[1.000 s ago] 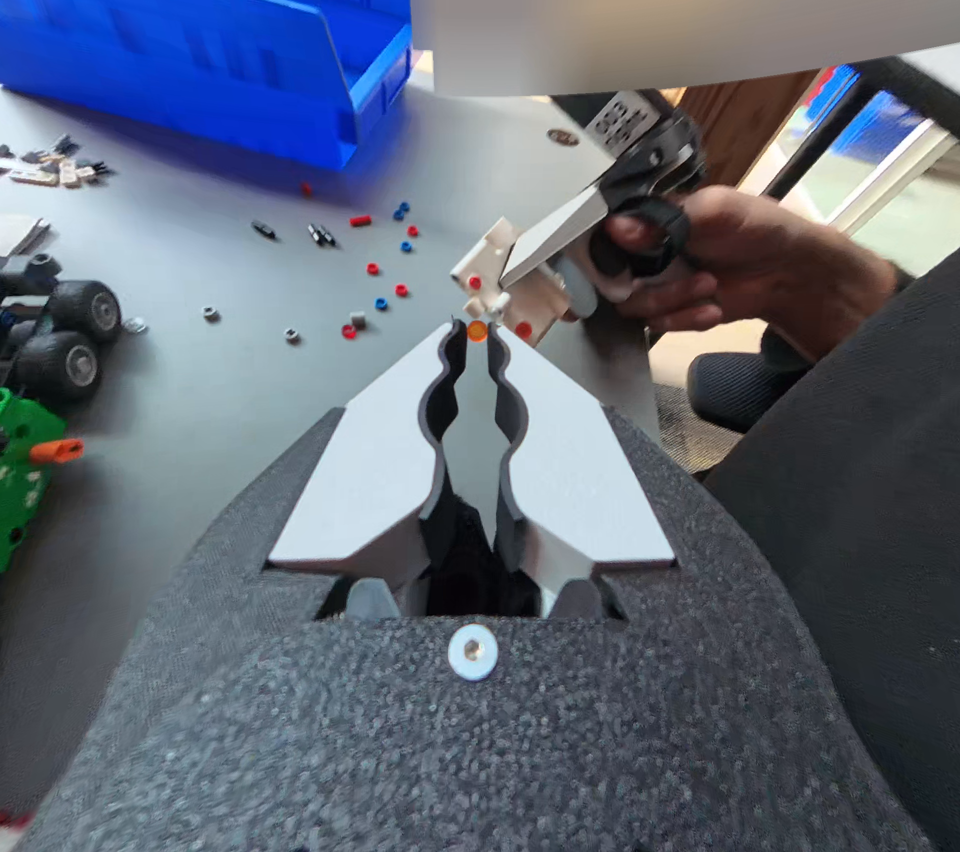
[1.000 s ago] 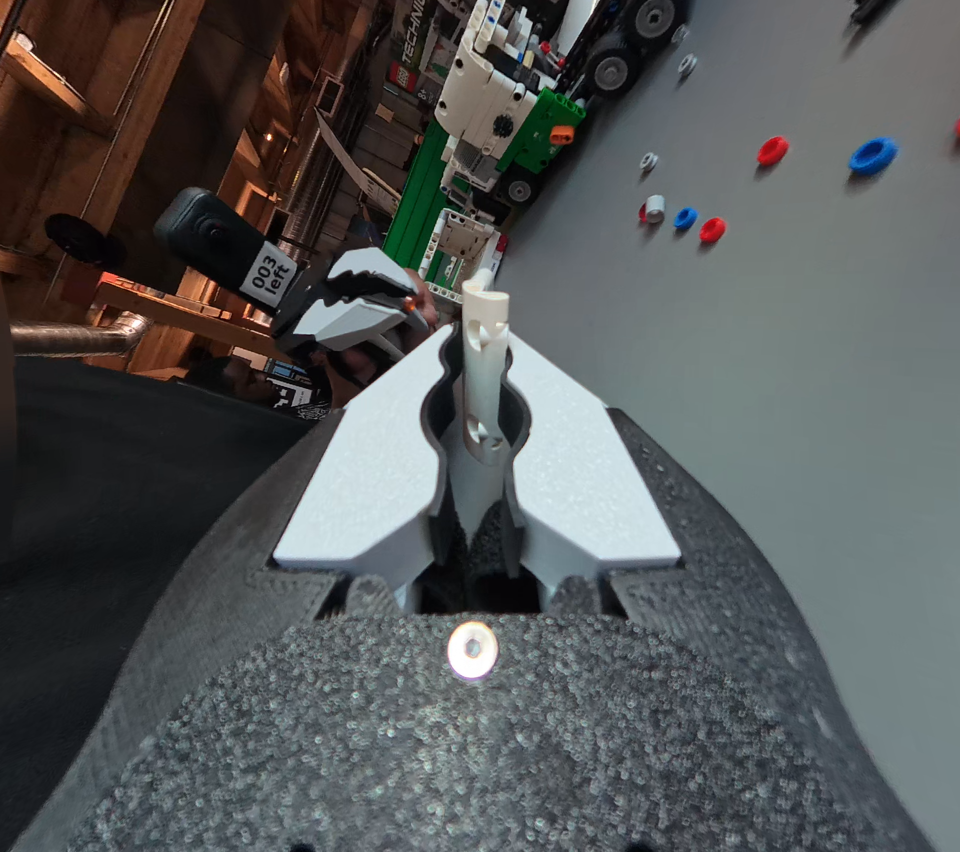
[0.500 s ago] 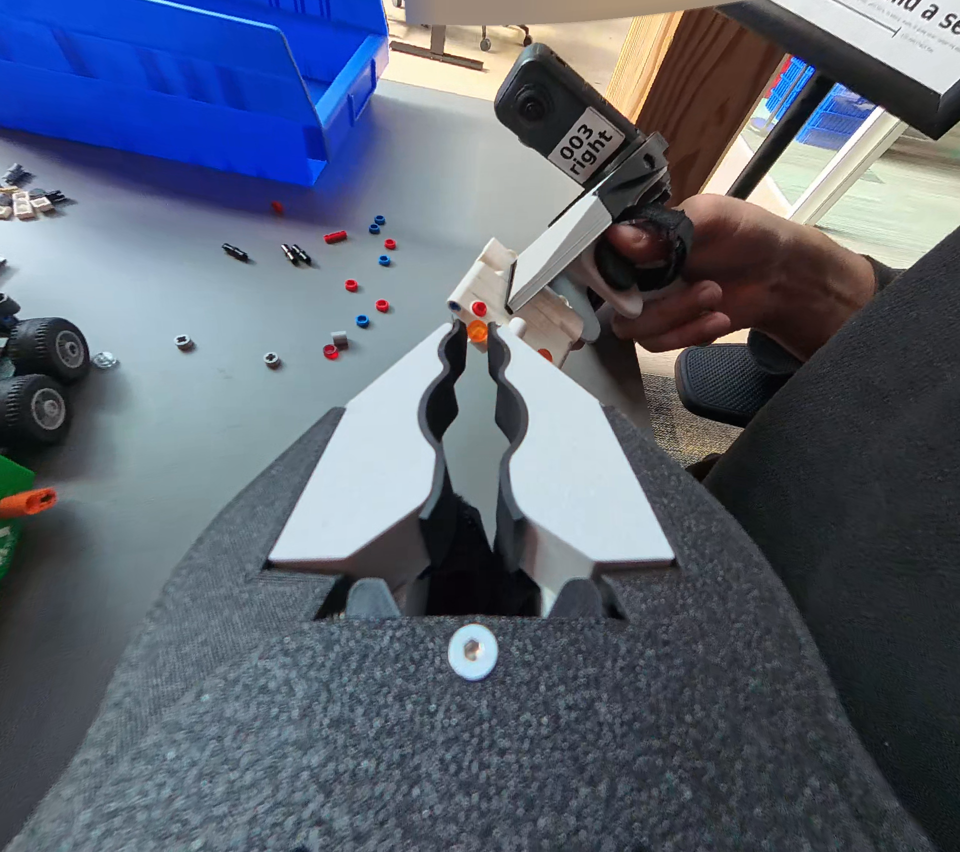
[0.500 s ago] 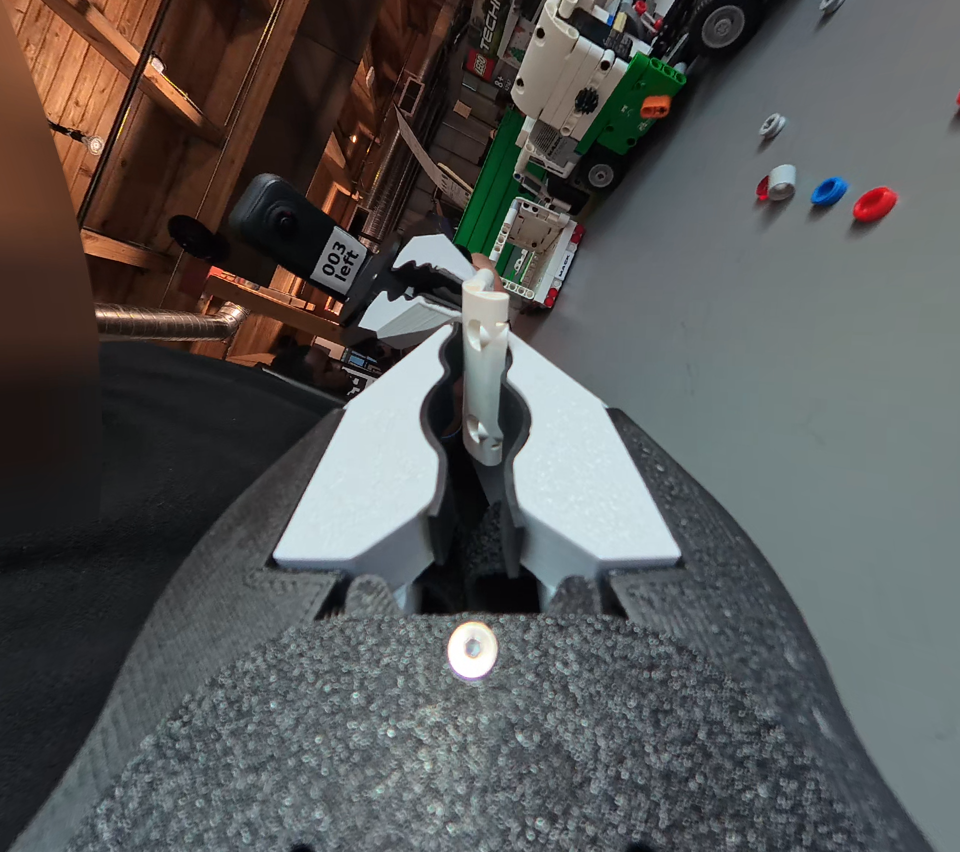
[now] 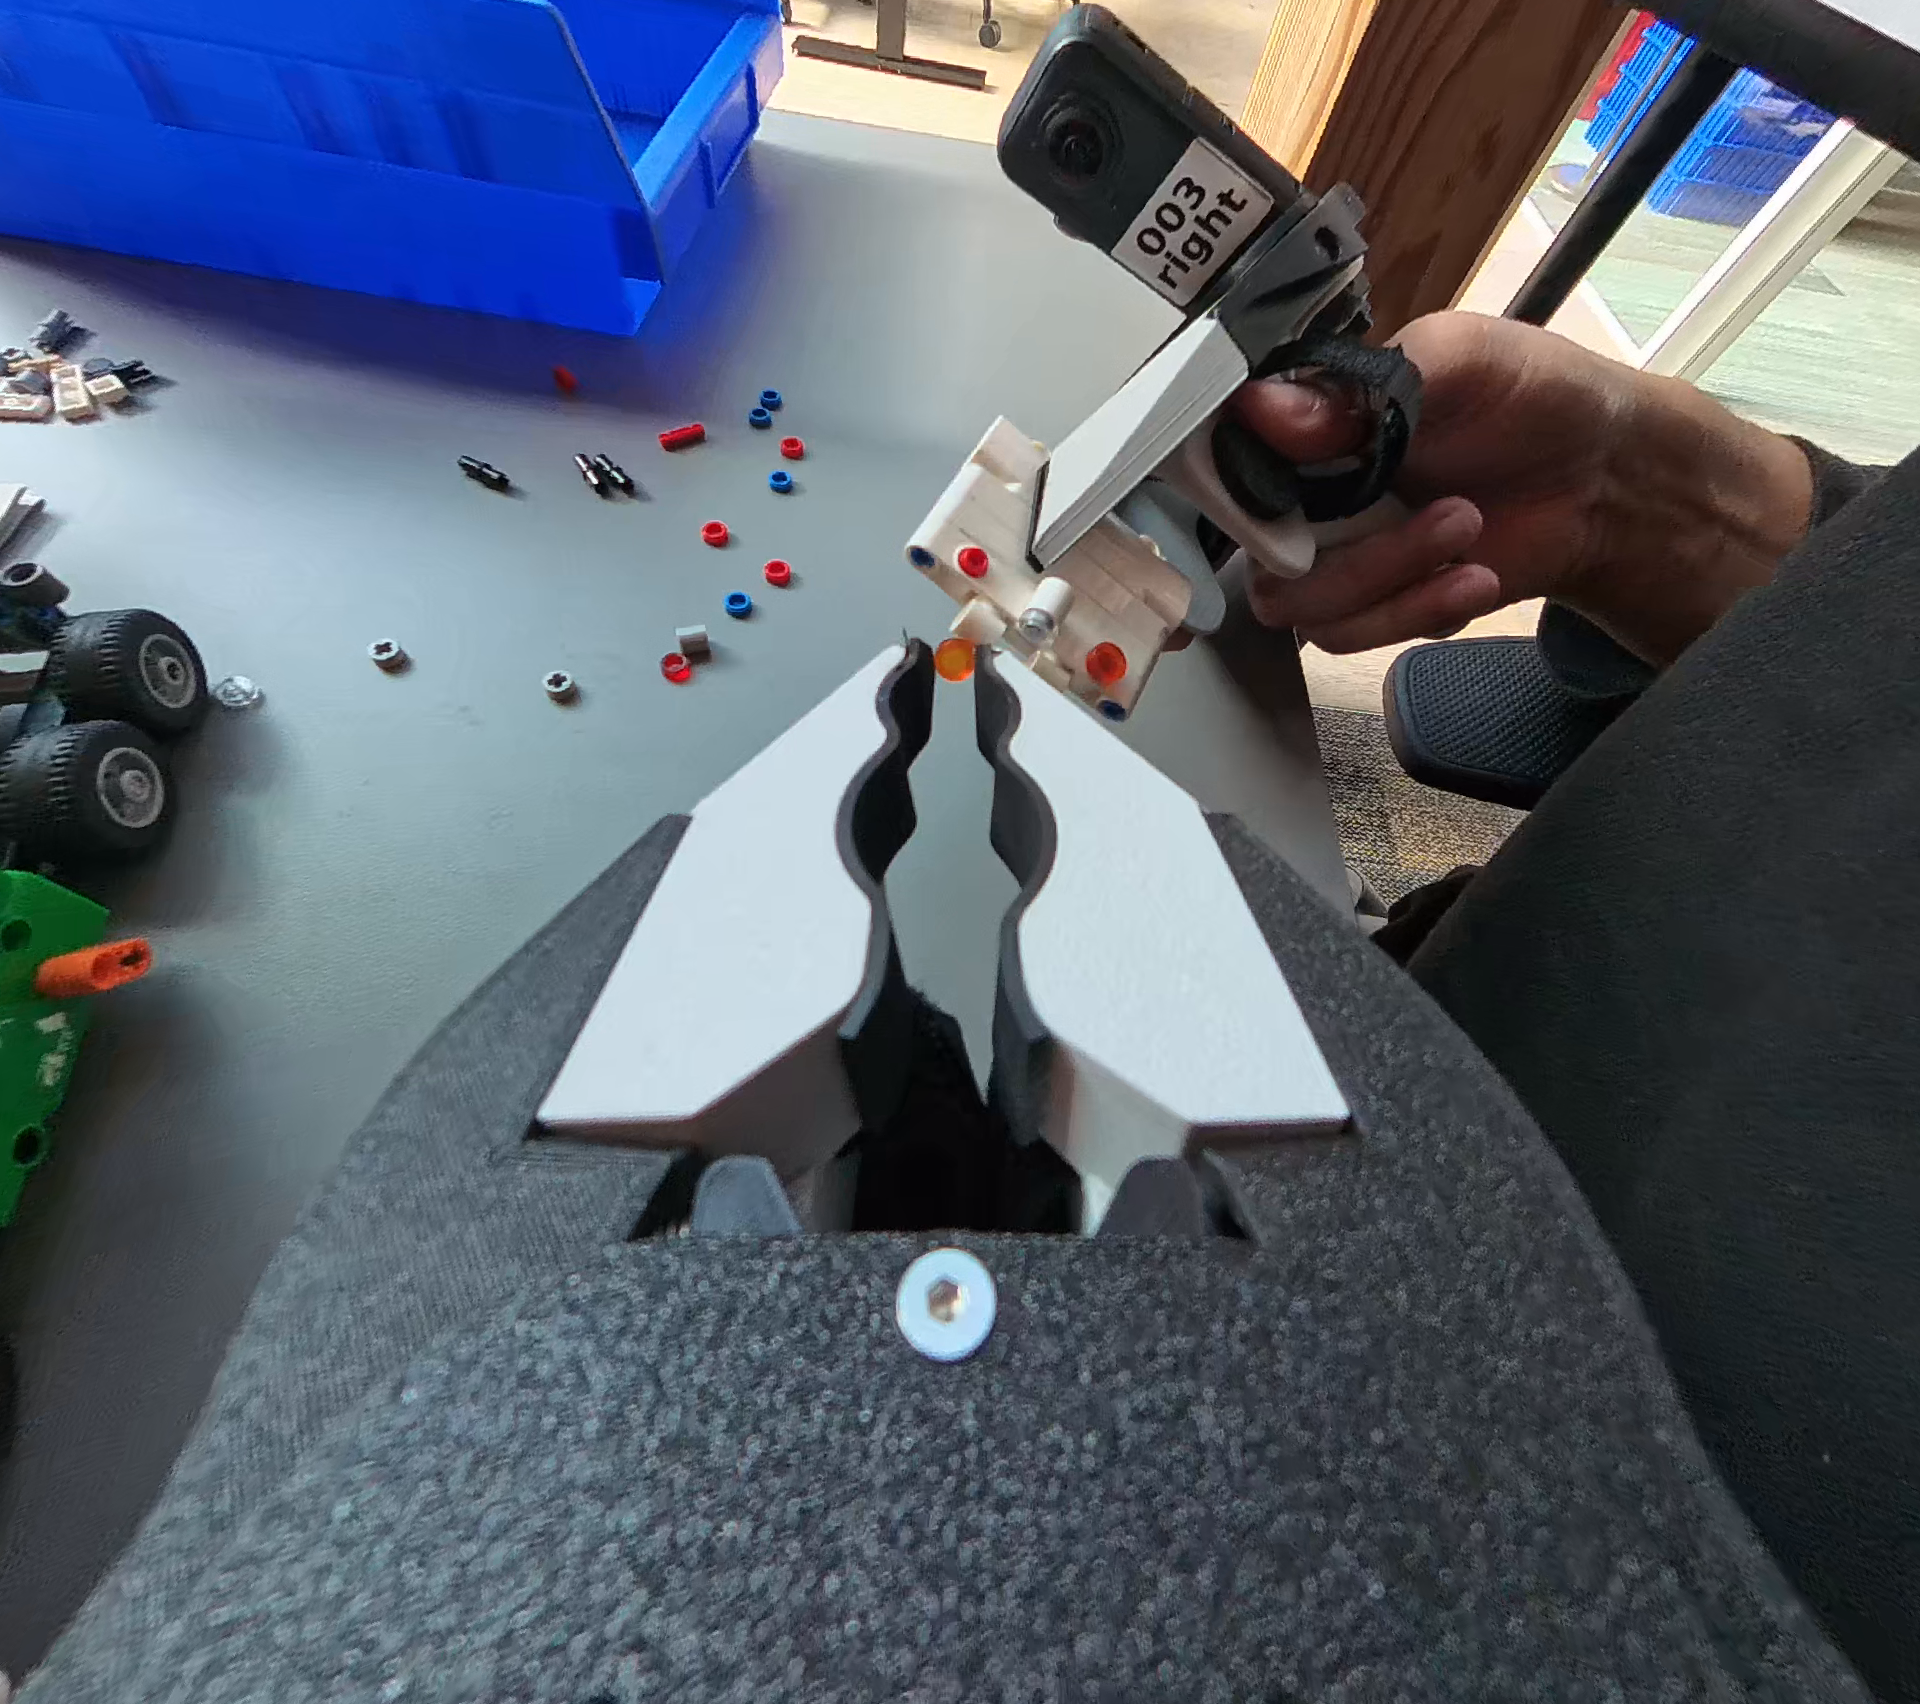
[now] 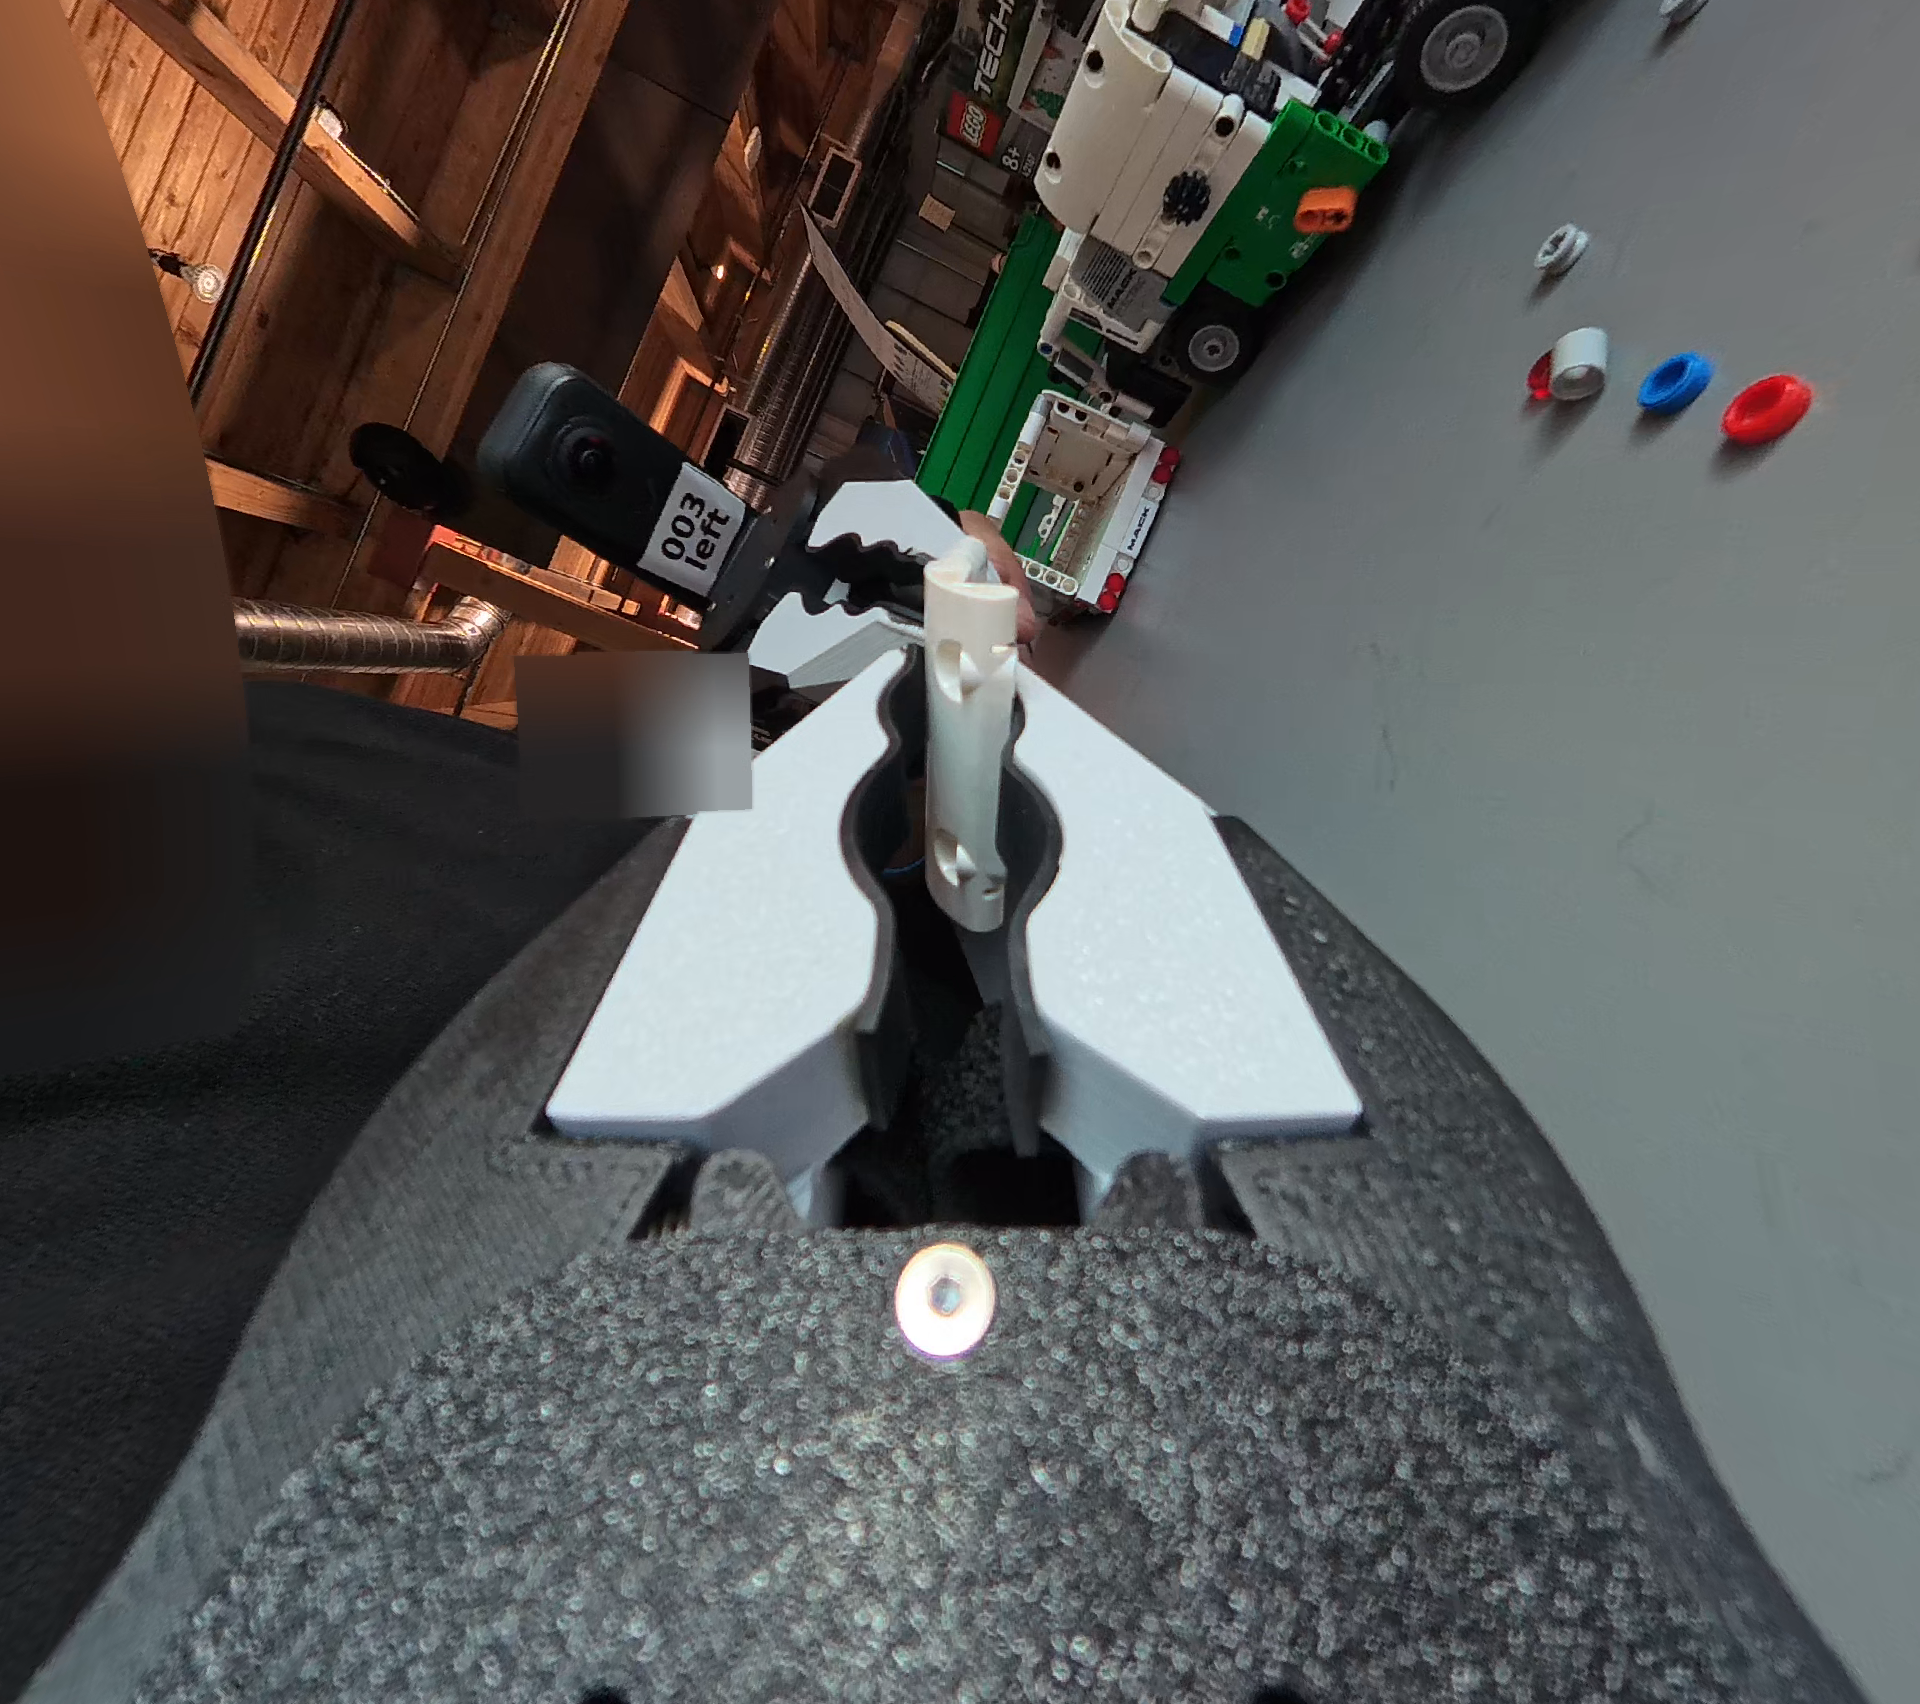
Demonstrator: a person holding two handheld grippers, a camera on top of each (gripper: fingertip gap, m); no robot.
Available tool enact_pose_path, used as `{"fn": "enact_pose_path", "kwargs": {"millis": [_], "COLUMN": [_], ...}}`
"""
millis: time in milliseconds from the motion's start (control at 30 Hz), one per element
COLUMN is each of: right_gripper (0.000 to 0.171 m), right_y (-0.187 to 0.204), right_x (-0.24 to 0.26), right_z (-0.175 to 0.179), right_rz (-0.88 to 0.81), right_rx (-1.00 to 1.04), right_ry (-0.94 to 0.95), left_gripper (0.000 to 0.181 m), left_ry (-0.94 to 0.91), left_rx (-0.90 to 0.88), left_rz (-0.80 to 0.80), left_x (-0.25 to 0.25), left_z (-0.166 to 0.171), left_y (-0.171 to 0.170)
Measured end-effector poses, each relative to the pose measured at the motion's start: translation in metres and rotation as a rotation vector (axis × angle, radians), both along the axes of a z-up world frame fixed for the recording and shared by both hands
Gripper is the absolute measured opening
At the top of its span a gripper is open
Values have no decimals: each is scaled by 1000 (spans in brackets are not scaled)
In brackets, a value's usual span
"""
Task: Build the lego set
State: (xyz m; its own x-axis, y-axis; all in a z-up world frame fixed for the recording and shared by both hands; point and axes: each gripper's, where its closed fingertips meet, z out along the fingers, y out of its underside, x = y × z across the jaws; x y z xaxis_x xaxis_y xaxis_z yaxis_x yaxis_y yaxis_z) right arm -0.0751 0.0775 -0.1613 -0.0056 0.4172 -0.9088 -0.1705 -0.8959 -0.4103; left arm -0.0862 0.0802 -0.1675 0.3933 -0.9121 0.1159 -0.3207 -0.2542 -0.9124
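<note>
Left gripper (image 5: 954, 662) pinched an orange stud (image 5: 954, 659) at its tips, just beside the white assembly (image 5: 1081, 584) at 1 o'clock. Right gripper (image 6: 961, 688) clamped on that assembly above the counter (image 5: 416, 823). Truck (image 6: 1195, 200) stood at 1 o'clock in right wrist view.

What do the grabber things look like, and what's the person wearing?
Each hand-held gripper has two pale grey fingers with wavy dark inner pads, set in a speckled dark grey body with a silver screw. The right hand-held gripper carries a black camera bearing a white sticker, and a black strap crosses the hand. The sleeve looks dark.
</note>
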Motion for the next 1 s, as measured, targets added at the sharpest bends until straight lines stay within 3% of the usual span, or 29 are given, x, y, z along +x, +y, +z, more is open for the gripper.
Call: {"fn": "enact_pose_path", "kwargs": {"millis": [300,567,1000], "right_gripper": [8,8,8], "right_y": [-5,-6,-14], "right_x": [0,2,-4], "right_z": [6,9,11], "right_rz": [40,43,83], "right_rx": [-8,3,32], "right_ry": [46,59,61], "left_gripper": [5,5,5], "left_ry": [-78,-237,-200], "left_rx": [-49,-5,-13], "left_rz": [-89,-124,-133], "left_x": [2,0,2], "left_z": [4,32,22], "left_y": [-8,-13,-16]}}
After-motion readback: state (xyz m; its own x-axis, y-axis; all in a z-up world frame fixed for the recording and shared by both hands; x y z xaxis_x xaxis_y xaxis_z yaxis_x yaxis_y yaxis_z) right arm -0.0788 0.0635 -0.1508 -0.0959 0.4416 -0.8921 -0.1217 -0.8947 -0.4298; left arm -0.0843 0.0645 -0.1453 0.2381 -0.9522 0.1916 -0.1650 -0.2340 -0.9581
